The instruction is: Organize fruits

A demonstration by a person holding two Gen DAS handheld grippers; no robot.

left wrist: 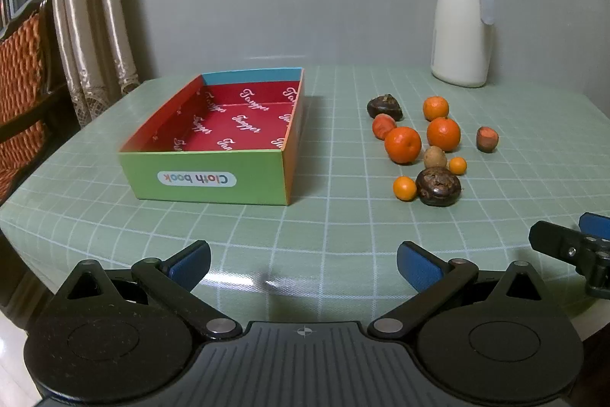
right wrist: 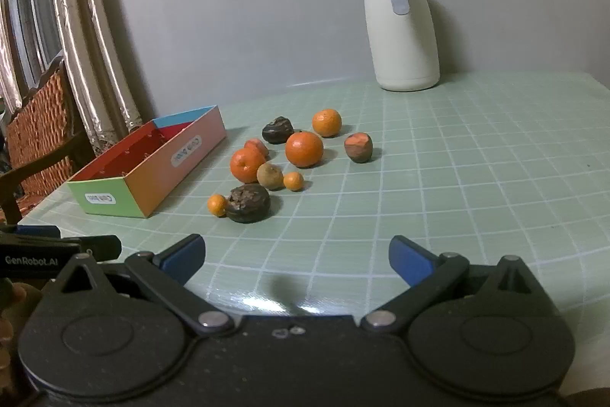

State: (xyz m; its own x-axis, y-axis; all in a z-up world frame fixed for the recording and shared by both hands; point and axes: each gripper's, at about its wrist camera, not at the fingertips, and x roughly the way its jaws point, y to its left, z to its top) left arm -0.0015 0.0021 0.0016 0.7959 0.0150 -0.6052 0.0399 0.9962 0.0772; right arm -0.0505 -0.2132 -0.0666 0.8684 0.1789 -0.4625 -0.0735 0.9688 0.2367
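Observation:
A colourful open box [left wrist: 213, 178] with a red lining stands on the green checked table, empty inside; in the right wrist view the box [right wrist: 152, 170] lies at the left. To its right sits a cluster of fruit: several oranges [left wrist: 403, 144] [right wrist: 304, 149], small kumquats [left wrist: 404, 188] [right wrist: 217, 205], a tan fruit [left wrist: 435, 157] and dark wrinkled ones [left wrist: 437, 185] [right wrist: 248, 203]. My left gripper [left wrist: 303, 266] hovers open near the front edge, nothing between its blue pads. My right gripper [right wrist: 296, 260] is open too, short of the fruit.
A white thermos jug [left wrist: 461, 25] [right wrist: 404, 25] stands at the back by the grey wall. Curtains and a wicker chair [left wrist: 23, 71] are off the table's left side. The right gripper's finger [left wrist: 572, 248] shows at the left view's right edge.

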